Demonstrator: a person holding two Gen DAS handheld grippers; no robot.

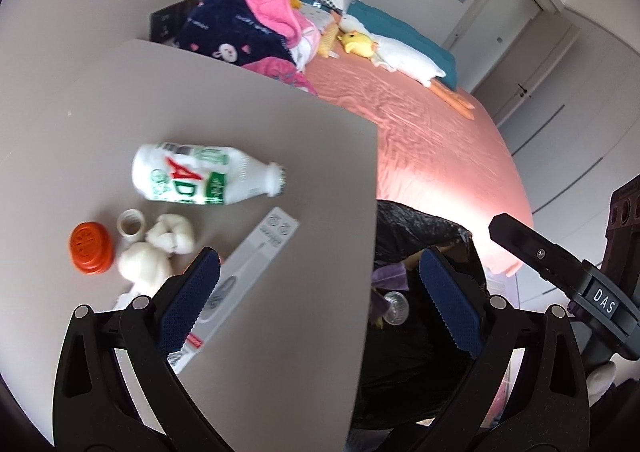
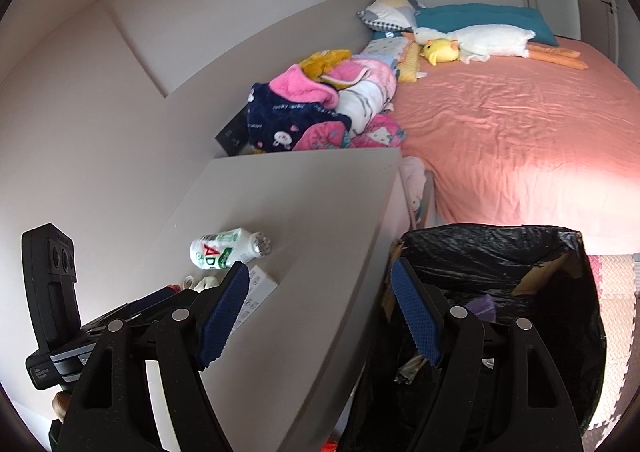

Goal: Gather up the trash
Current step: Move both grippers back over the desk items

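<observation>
On the grey table (image 1: pixel 280 332) lie a white plastic bottle (image 1: pixel 200 176) on its side, a long white carton (image 1: pixel 248 264), crumpled white tissues (image 1: pixel 160 248), a small tape roll (image 1: pixel 131 223) and an orange cap (image 1: pixel 91 248). My left gripper (image 1: pixel 320 292) is open and empty over the table's right edge, its left finger above the carton. My right gripper (image 2: pixel 320 312) is open and empty between the table edge (image 2: pixel 340 292) and the black-lined trash bin (image 2: pixel 500 292). The bottle (image 2: pixel 224 248) and carton (image 2: pixel 256 292) also show in the right wrist view. The bin (image 1: pixel 420 252) holds some trash.
A bed with a salmon sheet (image 2: pixel 520 132) lies beyond the table, with piled clothes (image 2: pixel 320 112), pillows and plush toys (image 2: pixel 472 40) on it. The other gripper's body shows at the right of the left view (image 1: pixel 560 276) and at the left of the right view (image 2: pixel 52 292).
</observation>
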